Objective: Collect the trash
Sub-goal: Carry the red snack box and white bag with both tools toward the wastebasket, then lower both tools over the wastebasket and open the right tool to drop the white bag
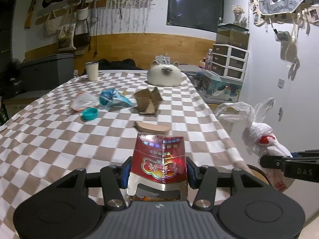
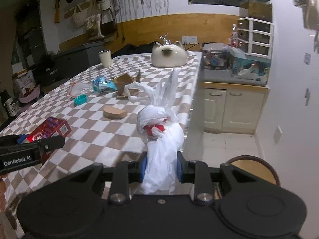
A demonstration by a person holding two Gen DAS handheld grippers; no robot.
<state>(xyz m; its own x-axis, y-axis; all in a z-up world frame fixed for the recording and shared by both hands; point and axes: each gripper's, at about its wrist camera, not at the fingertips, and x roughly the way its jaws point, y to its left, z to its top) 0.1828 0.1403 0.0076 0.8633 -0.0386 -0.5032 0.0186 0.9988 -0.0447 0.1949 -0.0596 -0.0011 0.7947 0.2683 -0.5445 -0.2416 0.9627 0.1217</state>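
Observation:
My left gripper (image 1: 158, 171) is shut on a shiny red packet (image 1: 159, 159), held above the near part of the checkered table (image 1: 59, 139). My right gripper (image 2: 160, 167) is shut on a white plastic bag (image 2: 161, 139) with a red mark, held at the table's right edge. The bag also shows in the left wrist view (image 1: 259, 133), and the packet in the right wrist view (image 2: 49, 129). On the table lie a tan oval piece (image 1: 152, 128), torn brown cardboard (image 1: 148, 101), a blue wrapper (image 1: 111, 97), a teal lid (image 1: 89, 114) and a clear bag (image 1: 82, 101).
A cream cat-shaped object (image 1: 164, 75) and a white cup (image 1: 91, 70) stand at the table's far end. A cabinet with clutter (image 2: 235, 103) and drawers (image 2: 255, 35) stand right of the table. A round stool (image 2: 257, 169) is below my right gripper.

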